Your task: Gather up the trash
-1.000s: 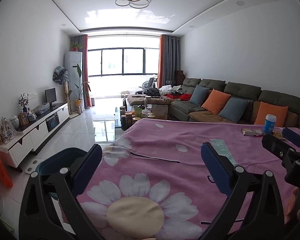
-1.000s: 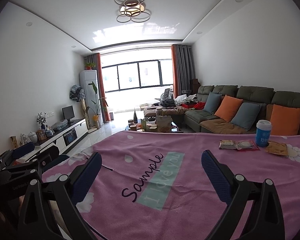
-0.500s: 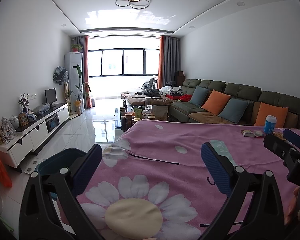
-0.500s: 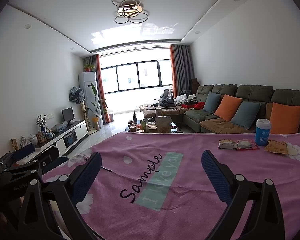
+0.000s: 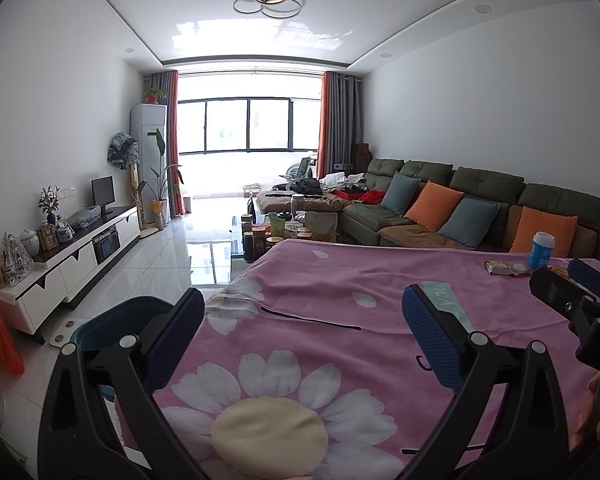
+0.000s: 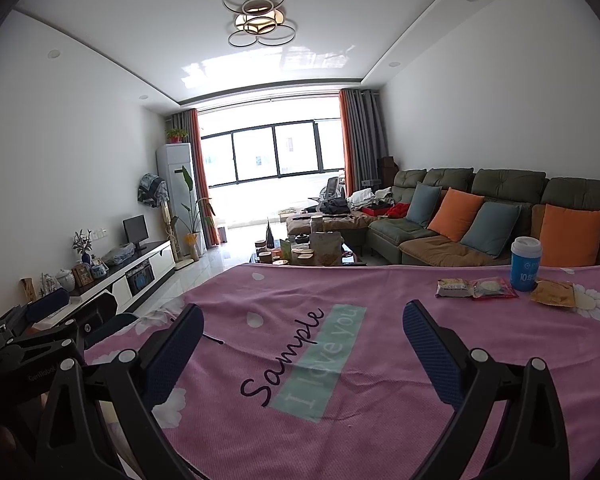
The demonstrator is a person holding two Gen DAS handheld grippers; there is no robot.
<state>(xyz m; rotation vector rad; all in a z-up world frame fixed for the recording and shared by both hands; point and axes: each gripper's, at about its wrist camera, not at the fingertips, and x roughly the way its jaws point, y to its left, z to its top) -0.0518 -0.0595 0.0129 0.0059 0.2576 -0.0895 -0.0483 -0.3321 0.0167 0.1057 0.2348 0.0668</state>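
counter: draped in a pink daisy blanket, filling the lower half of both views; soft and loose, likely to ruck under a dragged tip.
bin: dark teal tub at lower left of the left view, off the counter's edge, partly hidden; probable drop point.
left tongs: spread wide, holding nothing, over the big daisy at bottom centre.
right tongs: spread wide, holding nothing, over the "Sample" lettering at bottom centre.
cup: blue with a white lid, upright at right of the right view; probably light, crushable, contents unknown; best pinched across mid-body, kept upright.
brown packet: just right of the cup; flat, crinkly, slippery; best nipped at an edge.
red wrapper: left of the cup; thin film, featherlight; best taken at a raised seam.
tan wrapper: touching the red one's left side; same handling.
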